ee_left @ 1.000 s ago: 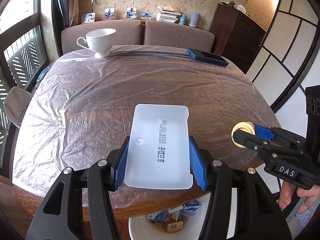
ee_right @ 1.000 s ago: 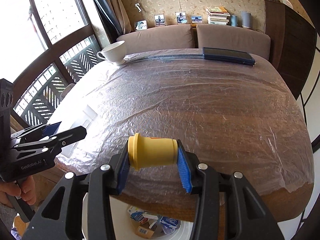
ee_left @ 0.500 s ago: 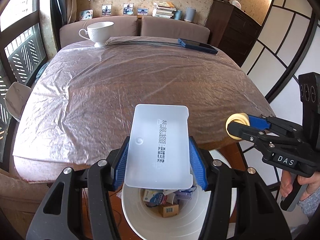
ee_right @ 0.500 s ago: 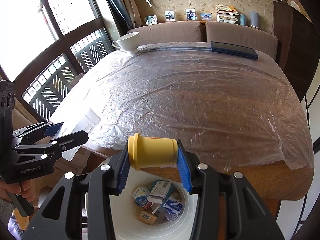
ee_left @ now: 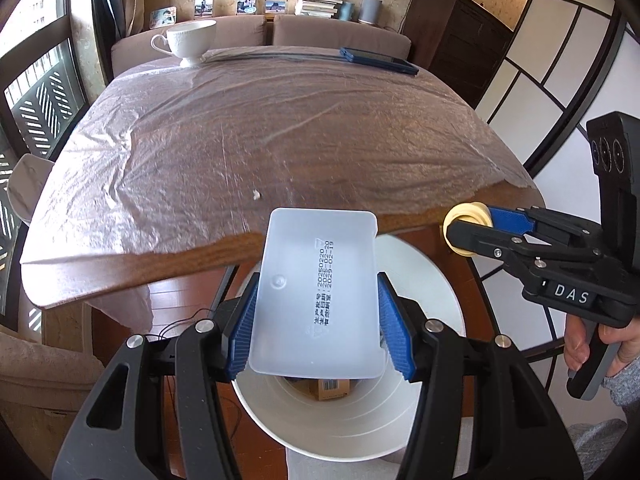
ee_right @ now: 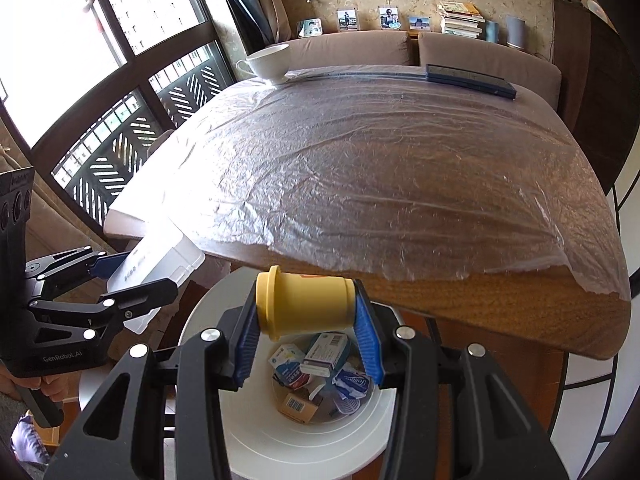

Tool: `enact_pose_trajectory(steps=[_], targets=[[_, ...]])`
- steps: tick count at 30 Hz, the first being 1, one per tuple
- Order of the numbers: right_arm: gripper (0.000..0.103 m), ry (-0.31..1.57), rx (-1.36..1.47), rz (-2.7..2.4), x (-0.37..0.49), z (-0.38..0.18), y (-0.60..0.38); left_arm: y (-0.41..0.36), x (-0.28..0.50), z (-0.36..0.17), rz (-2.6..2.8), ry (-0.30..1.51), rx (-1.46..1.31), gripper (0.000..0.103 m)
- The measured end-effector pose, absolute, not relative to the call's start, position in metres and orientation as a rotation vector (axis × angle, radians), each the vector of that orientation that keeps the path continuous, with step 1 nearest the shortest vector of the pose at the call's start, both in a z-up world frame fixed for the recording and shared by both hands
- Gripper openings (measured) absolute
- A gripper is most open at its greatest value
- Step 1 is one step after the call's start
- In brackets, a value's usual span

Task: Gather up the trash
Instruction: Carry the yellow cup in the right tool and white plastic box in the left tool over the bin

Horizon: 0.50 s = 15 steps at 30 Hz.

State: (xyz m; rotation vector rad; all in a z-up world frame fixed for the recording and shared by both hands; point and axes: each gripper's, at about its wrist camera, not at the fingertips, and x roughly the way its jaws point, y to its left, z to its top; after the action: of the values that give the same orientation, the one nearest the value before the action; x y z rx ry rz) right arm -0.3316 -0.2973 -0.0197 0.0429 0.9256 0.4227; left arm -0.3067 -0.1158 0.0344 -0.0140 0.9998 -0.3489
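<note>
My left gripper [ee_left: 316, 320] is shut on a white plastic tray [ee_left: 316, 292] with printed date text and holds it over the white trash bin [ee_left: 432, 420] below the table's front edge. My right gripper [ee_right: 306, 328] is shut on a small yellow cup [ee_right: 306, 304] lying sideways between the blue pads, also above the bin [ee_right: 256, 436]. Several small boxes and wrappers [ee_right: 316, 376] lie in the bin. The right gripper shows in the left wrist view [ee_left: 472, 232]; the left gripper with the tray shows in the right wrist view [ee_right: 132, 276].
The wooden table [ee_left: 132, 264] is covered with clear plastic film. A white teacup [ee_left: 188, 42] and a dark blue flat case [ee_left: 380, 60] stand at its far edge. A sofa [ee_left: 340, 32] is behind, a dark cabinet [ee_left: 460, 40] at right, windows at left.
Both grippers have pulled back off the table and lowered over the bin, each still holding its item. The bin now fills more of both views.
</note>
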Motion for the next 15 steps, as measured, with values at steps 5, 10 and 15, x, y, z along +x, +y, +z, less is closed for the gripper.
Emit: enact_pose_trajectory(steps=[5, 10, 15], targets=[[0.042, 0.945, 0.032, 0.434, -0.341, -0.027, -0.296, -0.121, -0.316, 0.023, -0.353, 1.028, -0.001, 0.056], [0.042, 0.979, 0.020, 0.440, -0.346, -0.041, -0.294, -0.125, -0.320, 0.008, -0.350, 1.064, 0.010, 0.056], [0.042, 1.018, 0.010, 0.436, -0.349, -0.056, -0.294, -0.129, -0.322, -0.006, -0.349, 1.097, 0.020, 0.056]])
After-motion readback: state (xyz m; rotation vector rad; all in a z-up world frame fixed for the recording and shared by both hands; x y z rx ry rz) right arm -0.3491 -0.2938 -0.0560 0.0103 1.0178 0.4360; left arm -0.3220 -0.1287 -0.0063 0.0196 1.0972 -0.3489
